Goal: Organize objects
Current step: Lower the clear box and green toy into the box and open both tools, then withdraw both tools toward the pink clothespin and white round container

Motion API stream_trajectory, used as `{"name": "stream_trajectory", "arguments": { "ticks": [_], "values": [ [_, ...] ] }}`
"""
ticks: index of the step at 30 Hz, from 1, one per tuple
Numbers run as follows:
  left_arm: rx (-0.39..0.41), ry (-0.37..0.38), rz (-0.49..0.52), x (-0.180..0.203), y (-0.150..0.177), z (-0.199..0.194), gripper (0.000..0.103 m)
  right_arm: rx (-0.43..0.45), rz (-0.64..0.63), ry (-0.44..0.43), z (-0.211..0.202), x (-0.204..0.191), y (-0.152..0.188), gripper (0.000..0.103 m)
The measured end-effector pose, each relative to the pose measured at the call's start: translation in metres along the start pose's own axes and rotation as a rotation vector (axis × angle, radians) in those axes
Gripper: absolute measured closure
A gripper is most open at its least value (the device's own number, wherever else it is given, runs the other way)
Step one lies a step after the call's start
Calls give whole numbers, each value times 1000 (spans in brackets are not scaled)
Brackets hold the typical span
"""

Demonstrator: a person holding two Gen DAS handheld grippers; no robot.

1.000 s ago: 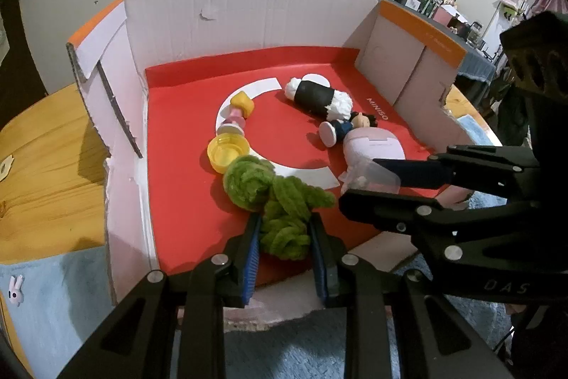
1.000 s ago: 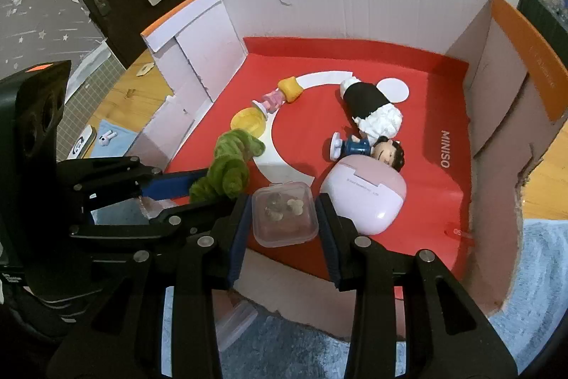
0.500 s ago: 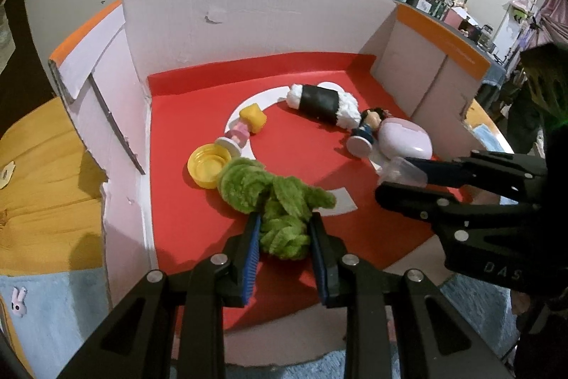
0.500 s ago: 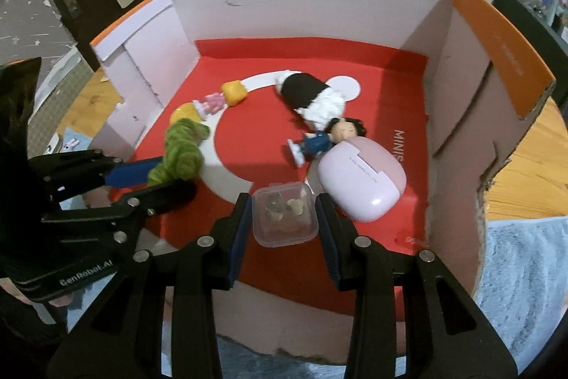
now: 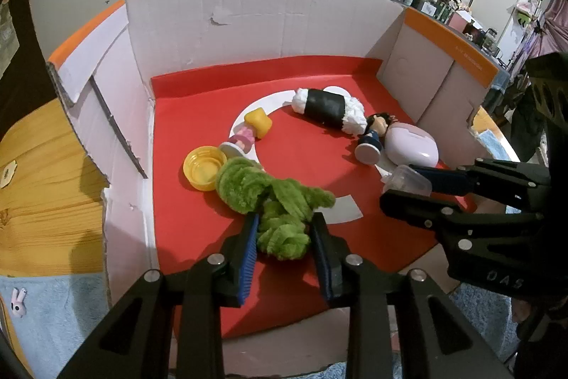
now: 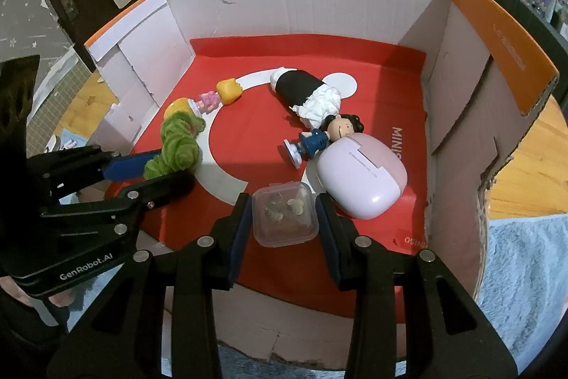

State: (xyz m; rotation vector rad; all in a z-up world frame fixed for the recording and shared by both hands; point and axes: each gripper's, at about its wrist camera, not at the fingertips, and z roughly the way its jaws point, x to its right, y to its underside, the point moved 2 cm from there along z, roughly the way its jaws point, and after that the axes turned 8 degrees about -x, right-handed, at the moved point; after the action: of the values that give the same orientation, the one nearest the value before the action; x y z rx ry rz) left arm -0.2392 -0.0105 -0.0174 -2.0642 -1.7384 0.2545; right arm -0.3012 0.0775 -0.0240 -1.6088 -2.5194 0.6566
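Objects for sorting: contents of one cardboard box with white walls, orange rims and a red floor, taken as landmark. Left gripper, over the box's near edge: jaws narrowly parted and just now easing wider; green fuzzy plush lies between the blue pads on the red floor, the pads close at its sides, a firm pinch not evident. Right gripper, also at the near edge: jaws closed on a small clear plastic case with small pieces inside, both pads flat against its sides, the case just above the floor. Yellow cap, on the floor near the box's left wall, touching the plush's far end. Pink-and-yellow small figure, lying just beyond the cap. Black-and-white roll-shaped plush, mid-floor toward the back wall. Dark-haired doll in blue, lying on its side, head against the pink oval case, which sits near the right wall beside the clear case.
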Motion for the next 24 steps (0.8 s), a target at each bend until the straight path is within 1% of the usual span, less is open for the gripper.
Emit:
{"name": "stream_trajectory", "arguments": {
  "ticks": [2,4,5,6,8,14,15,16,18,22,24],
  "values": [
    [0,2,-2,0,0,-1,71,0,3,-6,-2,0,0,66],
    [0,1,-3,-1,1,-1,69,-1,4,-21,-2,0,0,58],
    [0,-2,-4,-1,1,-1,67,1,4,-25,-2,-1,0,50],
    [1,-4,-6,-1,1,-1,64,4,3,-23,-3,-2,0,47],
    [2,-4,-9,-1,2,-2,62,8,1,-21,-4,-2,0,47],
    [5,-4,-19,-1,4,-6,62,22,2,-22,-10,-1,3,47],
    [6,-5,-20,-1,5,-6,59,25,1,-22,-12,-2,5,47],
    [8,-6,-20,-1,6,-7,58,29,-1,-22,-14,-3,6,46],
    [14,-8,-21,0,8,-9,56,36,-5,-24,-18,-5,8,40],
    [25,-12,-20,2,13,-16,56,52,-17,-20,-27,-9,15,39],
    [31,-11,-22,2,16,-20,55,56,-18,-15,-29,-11,18,36]
  ]
}}
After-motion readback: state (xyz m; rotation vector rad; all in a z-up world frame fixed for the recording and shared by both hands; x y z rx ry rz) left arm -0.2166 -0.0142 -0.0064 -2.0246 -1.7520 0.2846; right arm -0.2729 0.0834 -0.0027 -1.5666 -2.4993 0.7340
